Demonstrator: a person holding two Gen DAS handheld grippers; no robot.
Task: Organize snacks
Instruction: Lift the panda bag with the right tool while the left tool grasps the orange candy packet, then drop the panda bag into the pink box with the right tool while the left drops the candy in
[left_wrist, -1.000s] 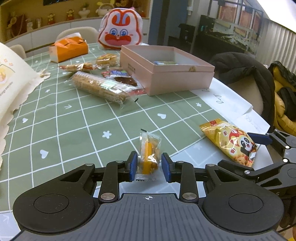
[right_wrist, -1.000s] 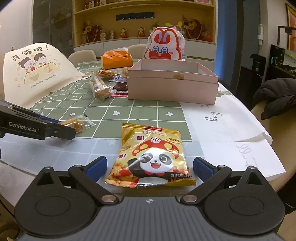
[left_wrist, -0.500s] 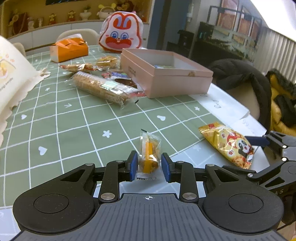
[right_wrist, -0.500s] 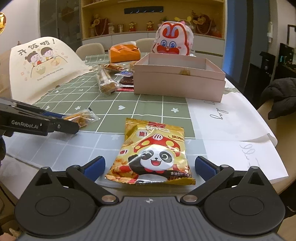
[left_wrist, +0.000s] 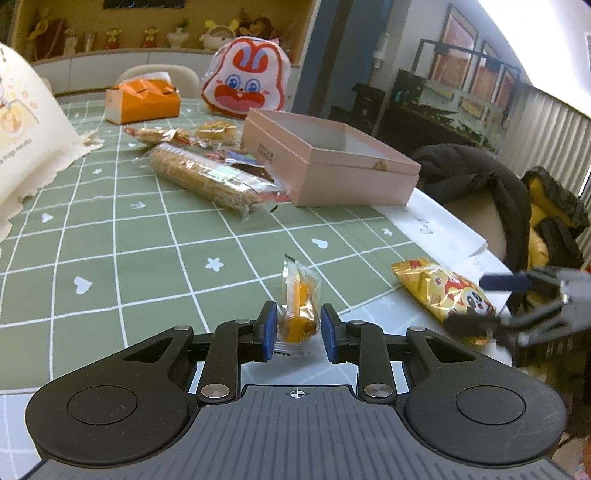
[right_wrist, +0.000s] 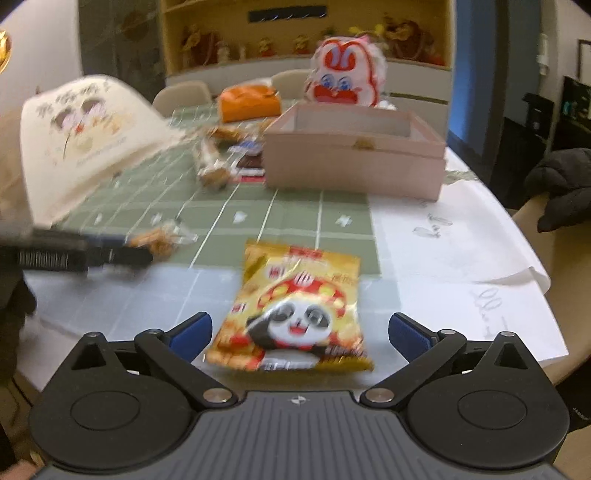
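Note:
My left gripper (left_wrist: 298, 332) is shut on a small clear-wrapped orange snack (left_wrist: 300, 307) and holds it just above the green checked tablecloth (left_wrist: 147, 258). My right gripper (right_wrist: 300, 334) is wide open, its blue pads on either side of a yellow panda snack bag (right_wrist: 295, 314) that lies near the table's front edge. The bag also shows in the left wrist view (left_wrist: 443, 291). The open pink box (left_wrist: 328, 162) stands at the back, also in the right wrist view (right_wrist: 354, 151).
A long cracker pack (left_wrist: 207, 177) and several small snacks (left_wrist: 184, 134) lie left of the box. An orange tissue box (left_wrist: 142, 99) and a rabbit-face bag (left_wrist: 245, 79) stand behind. White papers (right_wrist: 443, 243) cover the right side. A chair with a dark jacket (left_wrist: 476, 184) stands beside the table.
Both grippers have moved forward toward the box, the right wrist view blurring with motion. The left stays shut on the small snack. The right stays open around the panda bag.

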